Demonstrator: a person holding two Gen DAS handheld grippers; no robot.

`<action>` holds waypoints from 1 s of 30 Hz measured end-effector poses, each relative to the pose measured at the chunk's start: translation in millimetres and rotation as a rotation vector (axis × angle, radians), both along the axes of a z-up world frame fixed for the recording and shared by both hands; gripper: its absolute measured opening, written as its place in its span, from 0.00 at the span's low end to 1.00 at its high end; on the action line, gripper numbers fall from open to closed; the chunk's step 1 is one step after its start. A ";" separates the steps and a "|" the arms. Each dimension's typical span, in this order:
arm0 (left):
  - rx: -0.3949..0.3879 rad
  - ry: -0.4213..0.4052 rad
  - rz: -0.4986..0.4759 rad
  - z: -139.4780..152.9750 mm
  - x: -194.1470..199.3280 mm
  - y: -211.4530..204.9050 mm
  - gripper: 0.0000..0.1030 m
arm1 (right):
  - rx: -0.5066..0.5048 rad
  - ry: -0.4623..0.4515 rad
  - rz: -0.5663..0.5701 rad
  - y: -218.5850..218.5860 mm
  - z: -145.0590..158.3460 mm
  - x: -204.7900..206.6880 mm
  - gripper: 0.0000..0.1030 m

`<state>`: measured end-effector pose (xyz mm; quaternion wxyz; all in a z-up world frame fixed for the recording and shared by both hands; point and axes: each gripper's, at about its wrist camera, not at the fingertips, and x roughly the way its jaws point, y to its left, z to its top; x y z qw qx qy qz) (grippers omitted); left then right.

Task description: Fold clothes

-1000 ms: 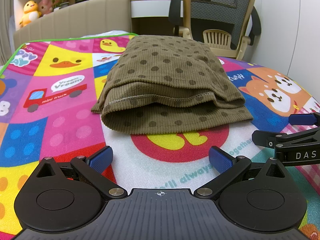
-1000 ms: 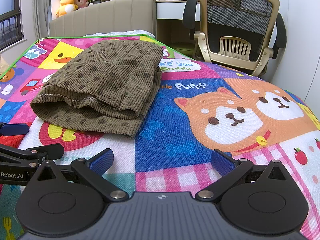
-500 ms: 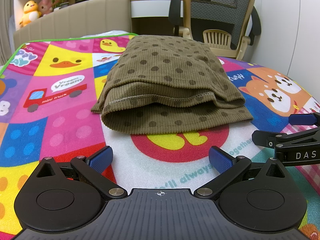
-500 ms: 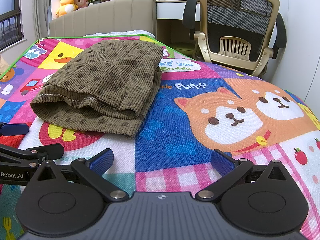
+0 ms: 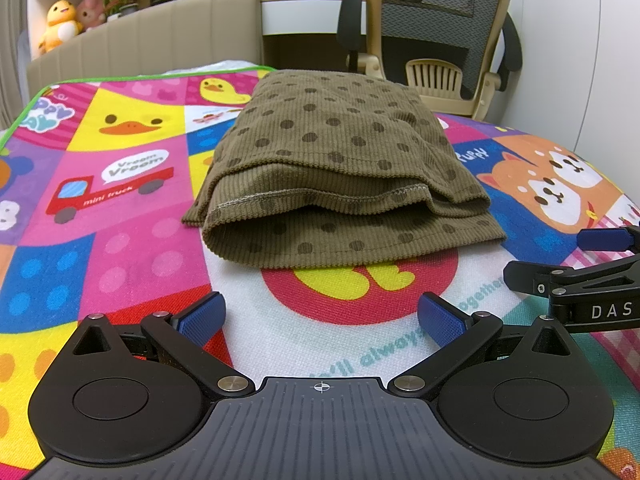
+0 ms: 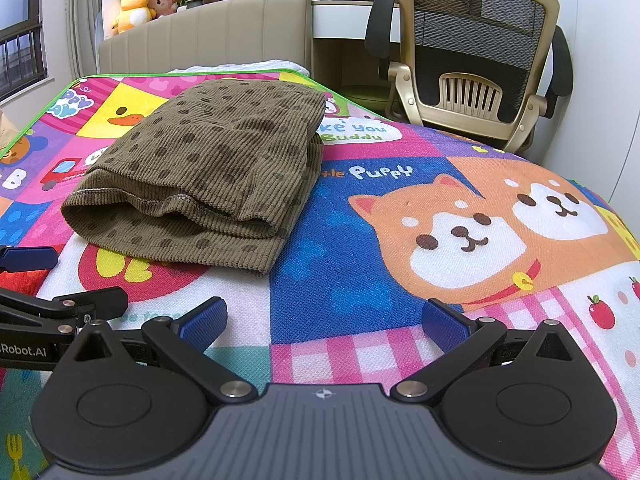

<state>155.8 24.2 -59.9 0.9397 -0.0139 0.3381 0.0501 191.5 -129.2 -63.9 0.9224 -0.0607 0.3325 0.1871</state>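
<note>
An olive-brown ribbed garment with dark dots (image 5: pixel 332 168) lies folded into a thick rectangle on a colourful cartoon play mat (image 5: pixel 120 208); the right wrist view has the same garment (image 6: pixel 208 176) at centre left. My left gripper (image 5: pixel 322 318) stands open a short way in front of its near hem, nothing between the blue pads. My right gripper (image 6: pixel 324 322) is open too, over the mat to the right of the garment's near corner. Each gripper shows at the edge of the other's view: the right gripper (image 5: pixel 600 272), the left gripper (image 6: pixel 44 292).
A beige mesh office chair (image 6: pixel 472 52) stands beyond the mat's far right edge, by a white desk (image 5: pixel 304 16). A padded beige headboard (image 6: pixel 208 32) runs along the back left, with plush toys (image 6: pixel 134 4) and a plant on a shelf behind it.
</note>
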 end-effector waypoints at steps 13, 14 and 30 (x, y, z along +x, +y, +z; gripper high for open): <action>-0.014 0.005 -0.003 1.6 3.6 5.2 1.00 | -0.004 0.000 0.002 0.1 0.4 -0.2 1.00; -0.020 0.015 -0.002 2.6 4.8 6.1 1.00 | -0.005 0.000 0.002 0.2 0.4 -0.2 1.00; -0.006 -0.074 0.095 8.2 -17.2 4.4 1.00 | 0.004 -0.004 0.000 0.3 -0.3 -0.8 1.00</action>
